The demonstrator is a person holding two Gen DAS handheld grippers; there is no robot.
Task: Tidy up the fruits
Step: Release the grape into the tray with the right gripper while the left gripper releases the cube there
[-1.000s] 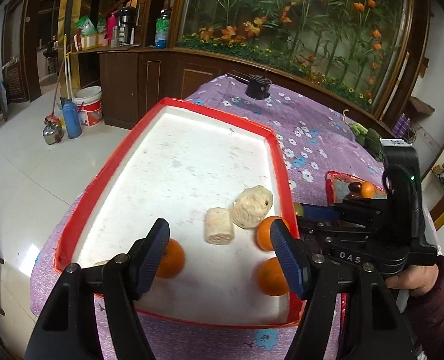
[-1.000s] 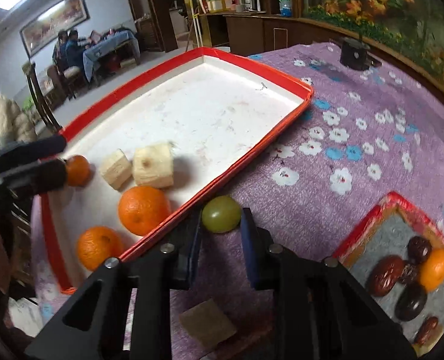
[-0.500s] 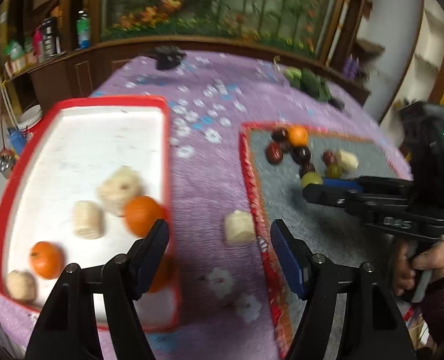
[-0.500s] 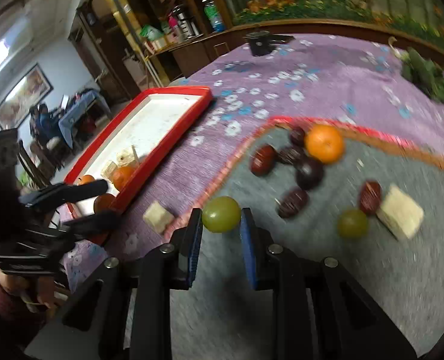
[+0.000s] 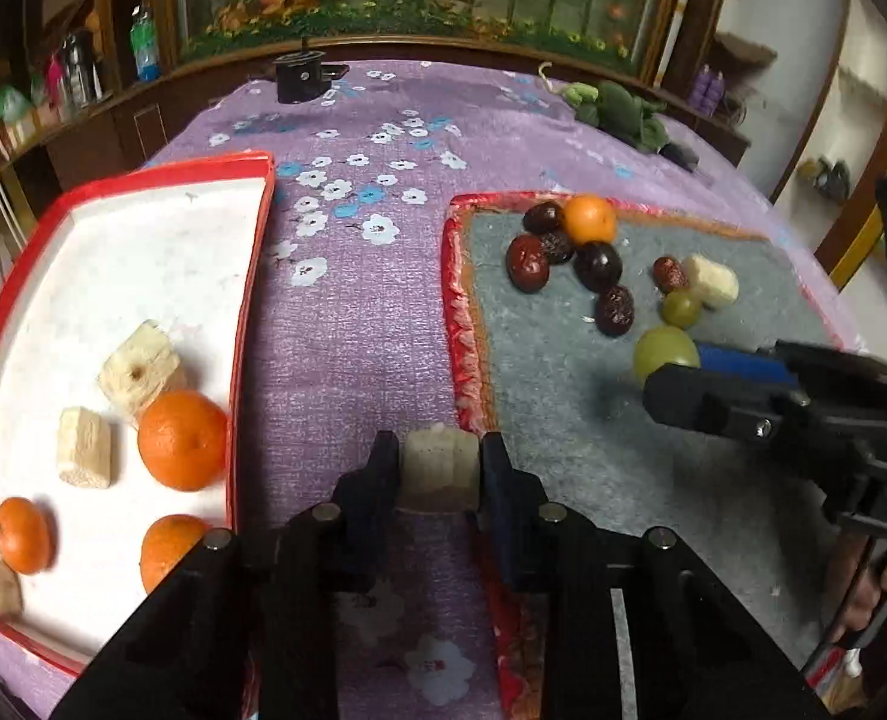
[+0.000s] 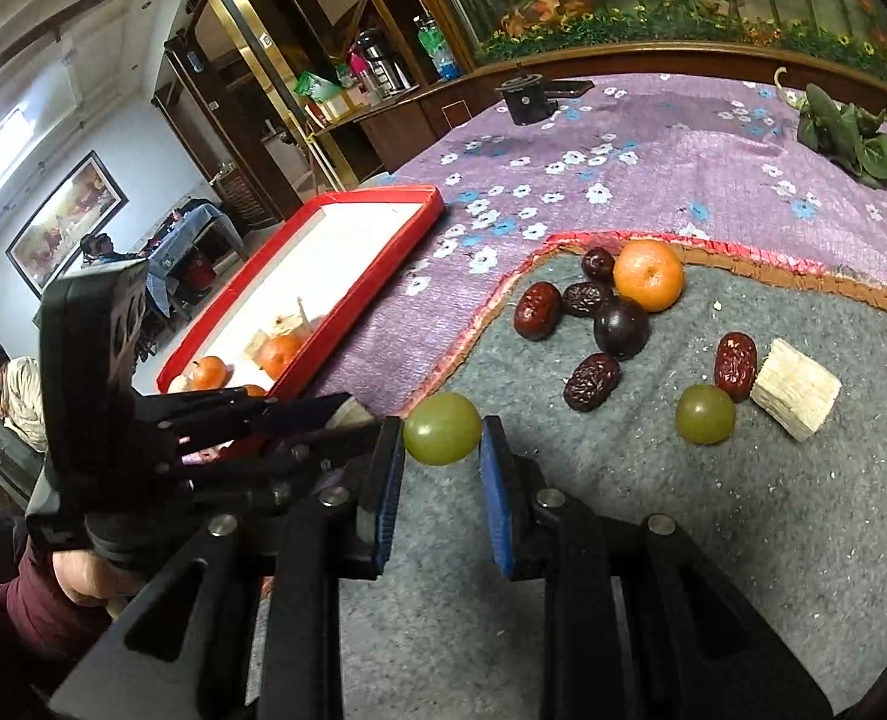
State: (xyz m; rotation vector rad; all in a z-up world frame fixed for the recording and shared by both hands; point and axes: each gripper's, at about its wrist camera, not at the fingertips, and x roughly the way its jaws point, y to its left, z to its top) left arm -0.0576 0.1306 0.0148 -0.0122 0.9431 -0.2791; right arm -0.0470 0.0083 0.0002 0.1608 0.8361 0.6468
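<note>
Since half a second ago, left gripper (image 5: 441,468) has closed on the pale fibrous chunk (image 5: 440,467) between red-rimmed white tray (image 5: 250,276) and grey felt mat (image 5: 539,372). Right gripper (image 6: 441,456) holds the round green grape (image 6: 441,428) above the mat's near-left part. Grape looks soft, slippery: grip its middle lightly.

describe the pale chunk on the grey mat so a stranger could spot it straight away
Find the grey felt mat with the red fringe on the purple flowered cloth. Near its far right side, past the loose green grape, lies a pale chunk beside a red date. It is the only cream, blocky, fibrous piece there; everything around it is round or dark.
</note>
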